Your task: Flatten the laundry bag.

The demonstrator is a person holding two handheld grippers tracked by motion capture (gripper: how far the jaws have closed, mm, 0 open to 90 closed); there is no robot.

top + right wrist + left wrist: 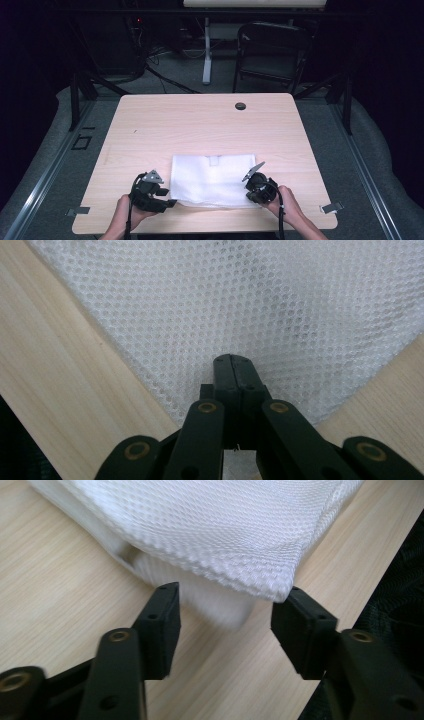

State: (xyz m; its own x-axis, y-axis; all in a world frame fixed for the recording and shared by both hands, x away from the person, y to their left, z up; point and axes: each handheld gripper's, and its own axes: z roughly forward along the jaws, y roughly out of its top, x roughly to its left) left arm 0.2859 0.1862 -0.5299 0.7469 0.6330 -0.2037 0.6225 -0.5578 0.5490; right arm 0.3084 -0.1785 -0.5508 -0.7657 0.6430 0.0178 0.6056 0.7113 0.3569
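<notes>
My right gripper (233, 362) is hiding the bit of white mesh bag (212, 180) under its tips, so I cannot make out whether its closed jaws are pinching cloth. The bag is lying flat near the table (200, 125) front edge. My left gripper (225, 625) is sitting low at the bag's near left corner, jaws apart, one pad touching the hem, nothing clamped

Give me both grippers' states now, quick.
Left gripper: open, at the white mesh cloth's corner, not gripping.
Right gripper: shut on the white mesh cloth.
</notes>
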